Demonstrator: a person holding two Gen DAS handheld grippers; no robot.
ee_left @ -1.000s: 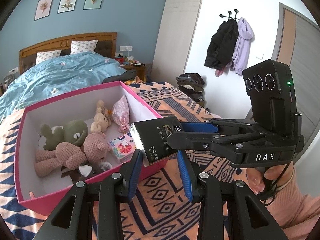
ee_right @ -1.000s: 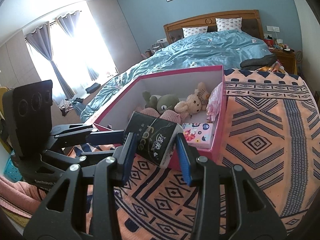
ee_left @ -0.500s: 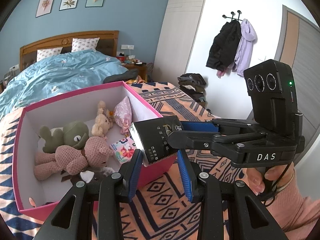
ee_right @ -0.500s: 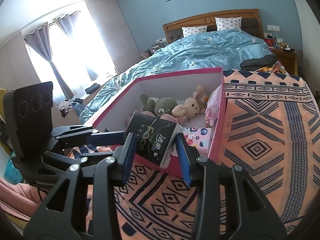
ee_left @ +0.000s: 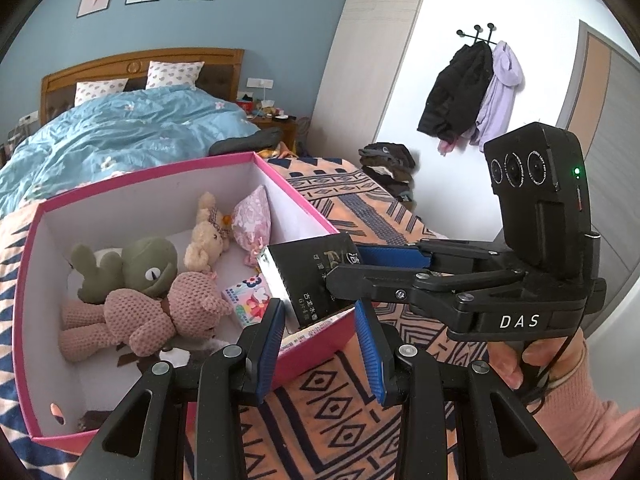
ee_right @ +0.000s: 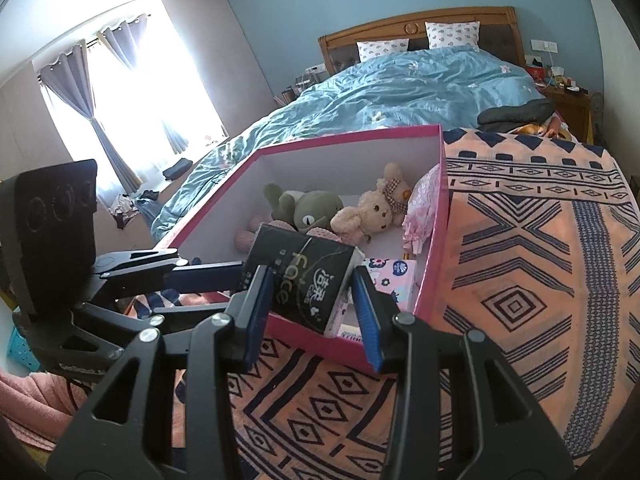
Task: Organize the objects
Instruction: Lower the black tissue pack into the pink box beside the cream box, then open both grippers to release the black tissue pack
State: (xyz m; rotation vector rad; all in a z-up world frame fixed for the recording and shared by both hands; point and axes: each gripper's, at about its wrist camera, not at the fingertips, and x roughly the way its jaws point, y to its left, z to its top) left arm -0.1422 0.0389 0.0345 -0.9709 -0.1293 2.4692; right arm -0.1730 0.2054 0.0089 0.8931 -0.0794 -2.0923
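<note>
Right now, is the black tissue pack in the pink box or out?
Out: the right gripper holds the black tissue pack above the pink box's near rim.

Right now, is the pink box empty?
No, the pink box holds a green plush, two teddy bears and a floral tissue pack.

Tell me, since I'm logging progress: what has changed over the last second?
The pack, carried between the left tool and the right tool, moved forward and slightly down, closer to the near corner of the box. Nothing was taken hold of or let go. Both grips, the box and the toys inside it stayed as they were.
</note>
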